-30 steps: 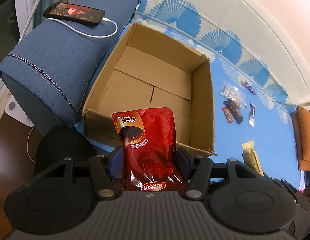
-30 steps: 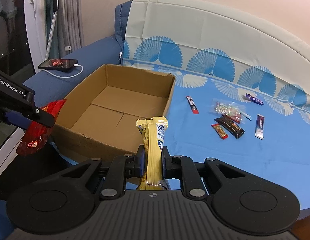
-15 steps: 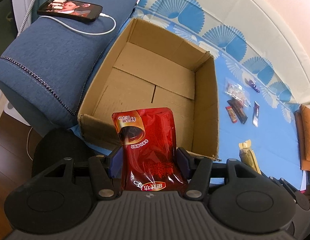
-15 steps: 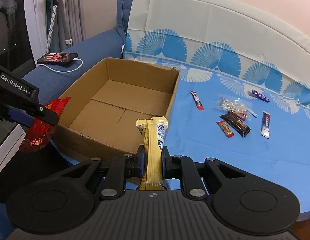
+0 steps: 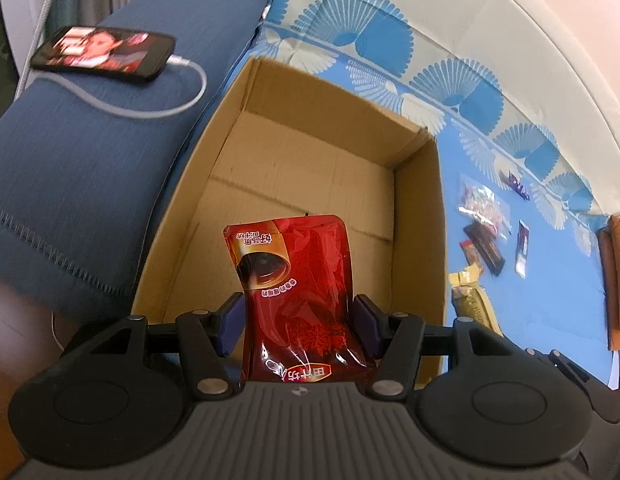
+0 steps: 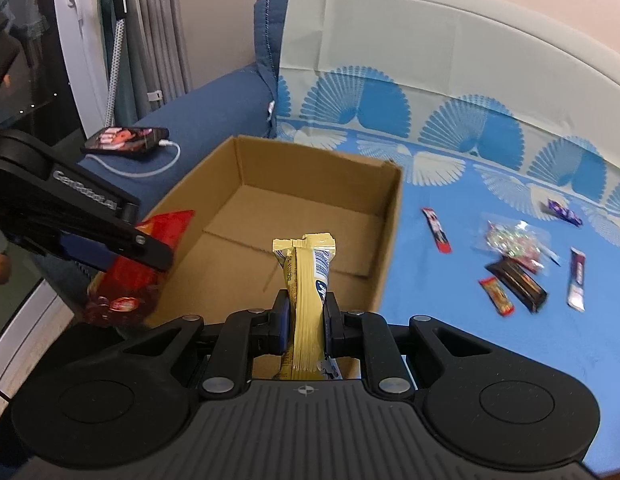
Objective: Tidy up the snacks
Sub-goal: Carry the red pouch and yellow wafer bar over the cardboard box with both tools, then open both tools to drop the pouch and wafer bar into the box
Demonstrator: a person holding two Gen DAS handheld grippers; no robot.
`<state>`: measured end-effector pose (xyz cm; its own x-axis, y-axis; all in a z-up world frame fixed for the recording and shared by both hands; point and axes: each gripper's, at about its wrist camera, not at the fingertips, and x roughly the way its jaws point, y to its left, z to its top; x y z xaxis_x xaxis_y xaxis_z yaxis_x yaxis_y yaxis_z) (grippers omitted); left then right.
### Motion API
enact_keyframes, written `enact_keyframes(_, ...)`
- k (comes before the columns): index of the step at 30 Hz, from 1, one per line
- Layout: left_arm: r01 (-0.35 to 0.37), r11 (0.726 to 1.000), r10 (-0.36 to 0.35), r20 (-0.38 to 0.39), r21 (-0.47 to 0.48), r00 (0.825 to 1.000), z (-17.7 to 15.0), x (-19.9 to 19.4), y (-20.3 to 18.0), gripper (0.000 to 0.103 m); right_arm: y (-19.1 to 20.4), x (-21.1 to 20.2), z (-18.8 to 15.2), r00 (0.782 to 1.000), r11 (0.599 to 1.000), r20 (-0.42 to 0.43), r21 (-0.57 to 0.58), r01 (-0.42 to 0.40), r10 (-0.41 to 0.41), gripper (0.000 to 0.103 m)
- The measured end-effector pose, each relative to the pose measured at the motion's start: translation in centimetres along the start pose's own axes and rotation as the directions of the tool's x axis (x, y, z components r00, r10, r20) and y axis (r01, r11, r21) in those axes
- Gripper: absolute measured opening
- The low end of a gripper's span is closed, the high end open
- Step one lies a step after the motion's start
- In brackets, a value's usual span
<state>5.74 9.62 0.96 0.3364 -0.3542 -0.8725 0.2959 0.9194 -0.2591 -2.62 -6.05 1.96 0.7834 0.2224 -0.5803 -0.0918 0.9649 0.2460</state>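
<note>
My left gripper (image 5: 295,320) is shut on a red snack pouch (image 5: 293,280) and holds it over the near edge of an open, empty cardboard box (image 5: 420,240). My right gripper (image 6: 303,316) is shut on a yellow snack bar (image 6: 305,304), upright, above the box's near wall (image 6: 386,248). The left gripper with the red pouch (image 6: 125,280) shows at the left of the right wrist view. The yellow bar (image 5: 470,300) shows just right of the box in the left wrist view.
Several small snack packets (image 6: 514,276) lie on the blue patterned sheet (image 6: 450,300) right of the box. A phone (image 5: 103,54) on a white cable rests on the blue sofa arm (image 5: 69,168) left of the box. An orange cushion (image 5: 618,280) is at far right.
Both grippers have moved forward toward the box, which looms larger. Each holds its snack as before.
</note>
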Motion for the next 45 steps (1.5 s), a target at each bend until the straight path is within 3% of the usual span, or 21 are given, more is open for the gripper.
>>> enact_keyframes(16, -0.061, 0.997, 0.063, -0.029, 0.038, 0.998, 6.0, 7.9, 0.3, 0.064, -0.4, 10.5, 3.9, 0.998, 1.0, -0.067, 0.008, -0.021, 0.022, 0.018)
enact_keyframes(19, -0.074, 0.995, 0.075, -0.018, 0.064, 0.997, 6.7, 9.0, 0.3, 0.077, -0.7, 11.7, 4.3, 0.998, 1.0, -0.063, 0.011, -0.021, 0.021, 0.019)
enact_keyframes(20, -0.089, 0.993, 0.09, -0.005, 0.076, 0.996, 6.9, 9.2, 0.2, 0.089, -0.7, 11.9, 4.4, 0.998, 1.0, -0.061, 0.015, -0.024, 0.024, 0.021)
enact_keyframes(21, -0.11, 0.991, 0.109, 0.013, 0.08, 0.994, 7.0, 9.3, 0.0, 0.101, -0.9, 12.3, 4.7, 0.998, 1.0, -0.061, 0.023, -0.021, 0.022, 0.039)
enact_keyframes(22, -0.128, 0.988, 0.126, 0.036, 0.083, 0.991, 6.9, 9.2, -0.1, 0.103, -1.0, 12.3, 4.8, 0.998, 0.999, -0.06, 0.035, -0.005, 0.007, 0.054)
enact_keyframes(23, -0.145, 0.985, 0.14, 0.062, 0.088, 0.988, 6.8, 9.0, -0.3, 0.103, -1.1, 12.2, 4.9, 0.999, 0.999, -0.053, 0.05, 0.015, -0.012, 0.077)
enact_keyframes(24, -0.158, 0.983, 0.151, 0.071, 0.098, 0.986, 6.7, 8.8, -0.4, 0.103, -1.2, 11.8, 4.8, 0.999, 0.998, -0.039, 0.061, 0.027, -0.024, 0.084)
enact_keyframes(29, -0.241, 0.96, 0.232, 0.079, 0.144, 0.97, 4.2, 7.3, -0.4, 0.103, -0.6, 9.5, 3.5, 0.997, 0.998, -0.061, 0.041, 0.038, -0.035, 0.089)
enact_keyframes(36, -0.243, 0.966, 0.239, 0.049, 0.085, 0.97, -2.1, 2.6, 1.4, 0.103, 1.3, 3.8, -0.2, 0.995, 0.998, -0.1, 0.052, 0.032, -0.027, 0.096)
enact_keyframes(45, -0.224, 0.971, 0.21, 0.143, 0.088, 0.967, -6.6, -3.6, -0.4, 0.103, 2.4, -4.0, -2.0, 0.998, 0.998, 0.024, 0.021, 0.061, -0.062, 0.099)
